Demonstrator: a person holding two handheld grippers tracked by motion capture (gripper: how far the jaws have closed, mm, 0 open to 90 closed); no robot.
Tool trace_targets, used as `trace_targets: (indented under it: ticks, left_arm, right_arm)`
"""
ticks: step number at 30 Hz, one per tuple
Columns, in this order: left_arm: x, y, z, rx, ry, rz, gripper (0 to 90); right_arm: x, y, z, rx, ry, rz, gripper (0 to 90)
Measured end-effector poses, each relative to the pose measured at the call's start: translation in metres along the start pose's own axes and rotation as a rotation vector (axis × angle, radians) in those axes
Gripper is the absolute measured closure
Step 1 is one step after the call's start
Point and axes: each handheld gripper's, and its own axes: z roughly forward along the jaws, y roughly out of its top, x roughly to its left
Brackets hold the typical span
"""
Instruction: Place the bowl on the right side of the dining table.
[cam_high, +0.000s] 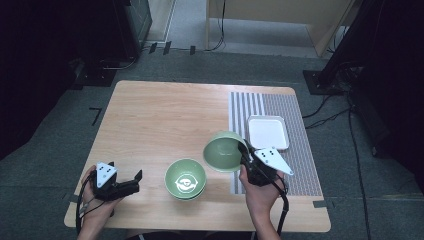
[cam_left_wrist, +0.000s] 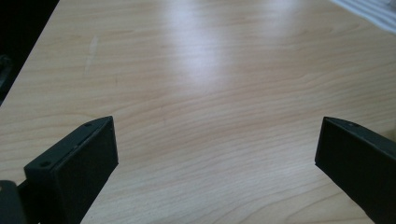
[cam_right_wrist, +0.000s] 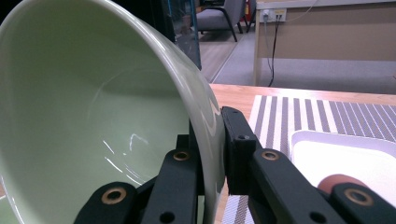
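In the right gripper view the right gripper (cam_right_wrist: 212, 140) is clamped on the tilted green bowl (cam_right_wrist: 93, 116); at the lower left of the high view the left gripper (cam_high: 131, 181) stands apart over the table (cam_high: 160, 115).

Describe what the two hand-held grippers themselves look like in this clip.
Both are black two-jaw tools. The left gripper and right gripper each carry a pale grey three-cornered plate with dark dots on top. Black cables trail from both. The jaws are flat black blocks; brass-coloured pivots show on the right one's linkage. Forearms are bare, no sleeves visible.
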Motion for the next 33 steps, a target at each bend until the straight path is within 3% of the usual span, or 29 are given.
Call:
trace_targets:
  ticks: [10,13,19,27,33]
  left_arm:
    - [0.009,-0.016,0.014,0.09,0.045,0.008,0.0]
    - [0.011,-0.018,0.018,0.127,0.043,-0.006,0.0]
    - [0.013,-0.018,0.019,0.145,0.041,-0.019,0.0]
    - [0.01,-0.018,0.026,0.251,0.044,-0.002,0.0]
    - [0.009,-0.018,0.027,0.255,0.041,-0.018,0.0]
  right_arm:
    - [-0.008,-0.001,0.001,0.003,-0.023,0.01,84.1]
    - [-0.011,-0.001,0.001,0.002,-0.029,0.014,84.1]
    - [-0.015,-0.001,0.001,0.003,-0.037,0.02,84.1]
    - [-0.022,0.0,0.0,0.002,-0.058,0.025,84.2]
    - [-0.03,0.001,-0.001,-0.001,-0.078,0.039,84.2]
